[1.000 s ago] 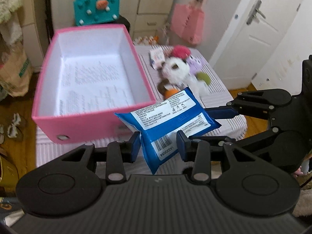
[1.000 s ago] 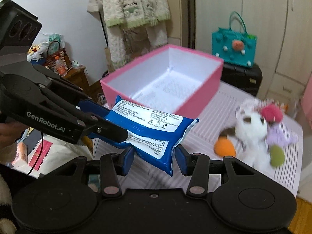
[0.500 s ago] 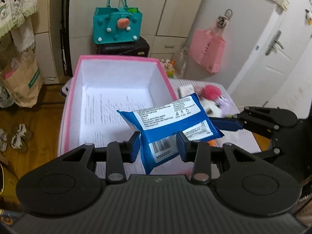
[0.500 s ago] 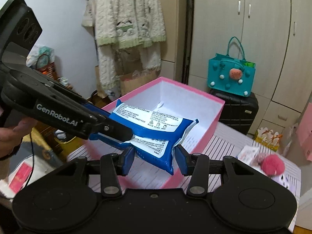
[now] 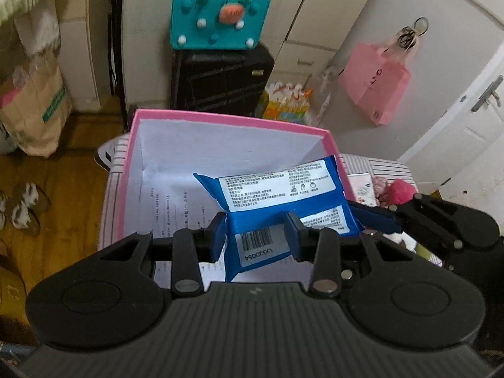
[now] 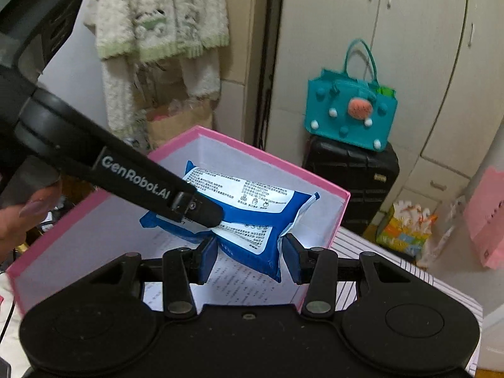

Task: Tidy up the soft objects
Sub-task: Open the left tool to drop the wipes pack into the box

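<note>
Two grippers carry one blue packet (image 5: 285,203) above one open pink box (image 5: 233,119), which stands on a striped table (image 6: 378,252). The left gripper (image 5: 255,236) is clenched on the packet's barcode end; the right gripper (image 6: 249,256) pinches the opposite end, its blue pads pressing the wrapper. The packet hangs clear of the box's white floor, label side up. Behind stand one teal bag (image 5: 219,12) on one black suitcase (image 5: 220,78), and one pink bag (image 5: 375,85) hangs at right. One pink plush (image 5: 401,189) lies on the table beside the box.
</note>
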`<state>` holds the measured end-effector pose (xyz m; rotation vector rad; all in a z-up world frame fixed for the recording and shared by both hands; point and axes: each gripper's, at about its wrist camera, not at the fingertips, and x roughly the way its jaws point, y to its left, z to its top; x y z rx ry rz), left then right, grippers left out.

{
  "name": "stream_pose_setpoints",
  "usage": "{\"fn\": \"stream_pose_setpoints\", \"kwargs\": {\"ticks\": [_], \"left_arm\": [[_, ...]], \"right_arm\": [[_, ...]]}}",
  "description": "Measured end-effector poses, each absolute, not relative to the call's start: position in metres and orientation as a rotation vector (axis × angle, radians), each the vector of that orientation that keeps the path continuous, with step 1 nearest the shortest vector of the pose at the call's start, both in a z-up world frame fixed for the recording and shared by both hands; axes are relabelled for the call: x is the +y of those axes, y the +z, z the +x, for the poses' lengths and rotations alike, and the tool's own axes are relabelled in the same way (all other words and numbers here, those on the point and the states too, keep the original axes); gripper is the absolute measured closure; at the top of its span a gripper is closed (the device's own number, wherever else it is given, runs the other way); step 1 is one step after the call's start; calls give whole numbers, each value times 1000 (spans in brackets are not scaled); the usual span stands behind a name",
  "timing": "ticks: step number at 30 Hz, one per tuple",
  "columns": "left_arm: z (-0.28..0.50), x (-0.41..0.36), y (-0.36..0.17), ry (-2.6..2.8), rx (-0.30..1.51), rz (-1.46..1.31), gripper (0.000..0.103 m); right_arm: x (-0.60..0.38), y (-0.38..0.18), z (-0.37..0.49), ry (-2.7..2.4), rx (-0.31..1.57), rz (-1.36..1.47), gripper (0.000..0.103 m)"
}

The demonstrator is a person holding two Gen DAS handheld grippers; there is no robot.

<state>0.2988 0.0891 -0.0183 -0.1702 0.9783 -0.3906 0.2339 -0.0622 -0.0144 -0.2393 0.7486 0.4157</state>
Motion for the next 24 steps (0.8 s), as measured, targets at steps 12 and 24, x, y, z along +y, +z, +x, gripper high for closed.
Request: {"fn": "stream_pose_setpoints", "kwargs": {"ticks": [12,24], "left_arm": [[342,88,-50,-392,1096,-215,65],[343,80,-58,-369,1065,-139,61]], "right_arm": [[-50,-29,265,352,867,-290,52],[-53,-24,260,345,840,-353,52]]}}
